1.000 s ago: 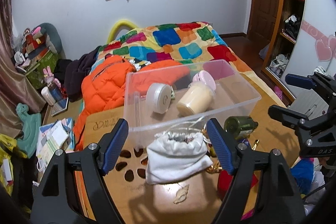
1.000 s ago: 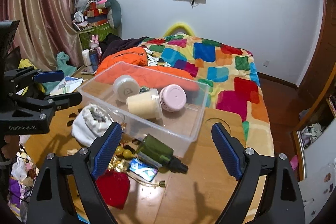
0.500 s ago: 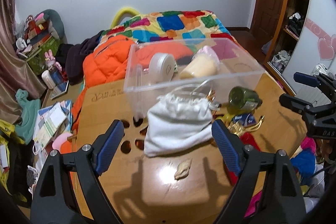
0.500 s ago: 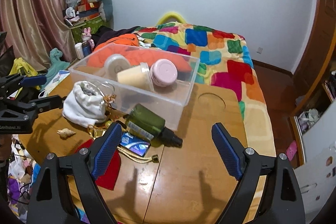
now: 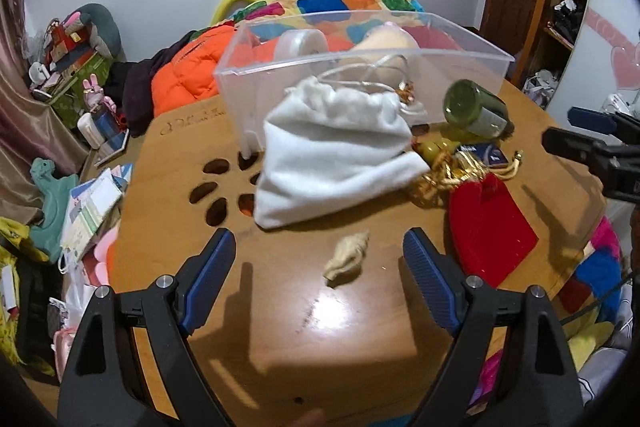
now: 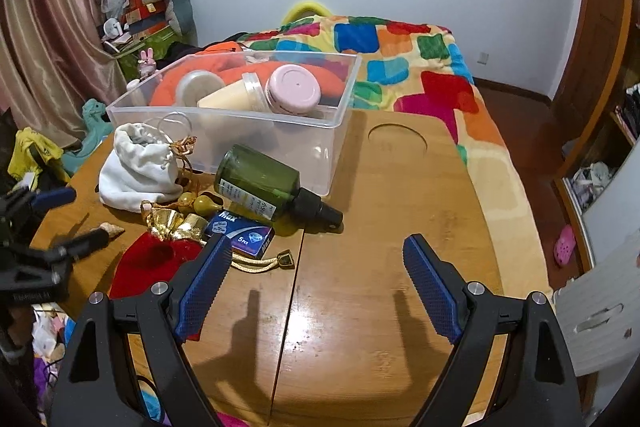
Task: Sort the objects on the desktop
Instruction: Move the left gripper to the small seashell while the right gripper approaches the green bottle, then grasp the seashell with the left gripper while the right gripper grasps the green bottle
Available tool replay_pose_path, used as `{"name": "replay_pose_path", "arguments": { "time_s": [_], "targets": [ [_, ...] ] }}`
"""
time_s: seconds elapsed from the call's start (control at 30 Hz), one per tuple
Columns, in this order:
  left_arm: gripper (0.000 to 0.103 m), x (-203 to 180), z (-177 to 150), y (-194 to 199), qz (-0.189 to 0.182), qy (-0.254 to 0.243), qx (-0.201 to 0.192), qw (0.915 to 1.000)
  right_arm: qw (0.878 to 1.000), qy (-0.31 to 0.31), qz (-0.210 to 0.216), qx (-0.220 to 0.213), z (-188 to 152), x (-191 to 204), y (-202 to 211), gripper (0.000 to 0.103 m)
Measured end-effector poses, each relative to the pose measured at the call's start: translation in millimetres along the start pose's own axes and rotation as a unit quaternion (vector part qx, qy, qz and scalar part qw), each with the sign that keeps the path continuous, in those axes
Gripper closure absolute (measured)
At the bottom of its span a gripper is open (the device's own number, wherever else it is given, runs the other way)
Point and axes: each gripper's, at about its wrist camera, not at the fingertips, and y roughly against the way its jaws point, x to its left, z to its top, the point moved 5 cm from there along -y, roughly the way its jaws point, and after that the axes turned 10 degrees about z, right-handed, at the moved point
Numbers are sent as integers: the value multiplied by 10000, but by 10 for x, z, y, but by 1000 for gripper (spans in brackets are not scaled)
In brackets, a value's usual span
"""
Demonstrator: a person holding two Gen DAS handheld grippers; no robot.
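A clear plastic bin [image 5: 460, 67] [image 6: 304, 143] stands at the table's far side with a white jar [image 6: 200, 85], a cream bottle [image 6: 236, 99] and a pink-lidded jar [image 6: 294, 93] inside. In front of it lie a white drawstring pouch [image 5: 332, 155] [image 6: 136, 167], a green spray bottle [image 6: 264, 189] [image 5: 476, 109], a blue box [image 6: 240, 233], gold trinkets [image 6: 176, 223], a red pouch [image 5: 488, 227] [image 6: 152, 259] and a small seashell [image 5: 347, 259]. My left gripper [image 5: 320, 279] is open, the seashell between its fingers. My right gripper [image 6: 316, 283] is open above bare wood.
The wooden table [image 6: 380, 227] has cut-out holes [image 5: 216, 187] at its left and a round recess [image 6: 396, 143] at its far right. A bed with a patchwork quilt [image 6: 400, 43] lies behind. Clutter covers the floor to the left [image 5: 80, 207].
Both grippers have drawn back toward the table's near edge and lowered. The bin and pouch now sit farther ahead, and the seashell has come between the left fingers. Both stay open.
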Motion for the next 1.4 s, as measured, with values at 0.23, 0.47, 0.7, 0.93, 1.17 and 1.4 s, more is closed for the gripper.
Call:
{"name": "replay_pose_path", "arguments": {
  "time_s": [0.23,0.47,0.7,0.93,1.17,1.4],
  "targets": [
    [17,135,-88,-98,-389,588,216,9973,9999,17,90,61,48,48,-140,17],
    [34,122,-148,-110,-170,575,178,9980,9998,92,178,97,97,131,-333,17],
    [45,26,-138,-92,-16,245,-18,9997,9997,156,171,83,151,161,-439,18],
    [61,7,-121,-90,-83,224,-161,9996,9996,53,237,173,199,128,-580,18],
    [64,19,-135,-78,-90,248,-237,9994,9988,252,341,252,207,230,-709,19],
    [73,59,-152,-59,-97,297,-244,9992,9981,302,479,230,192,258,-709,27]
  ]
}}
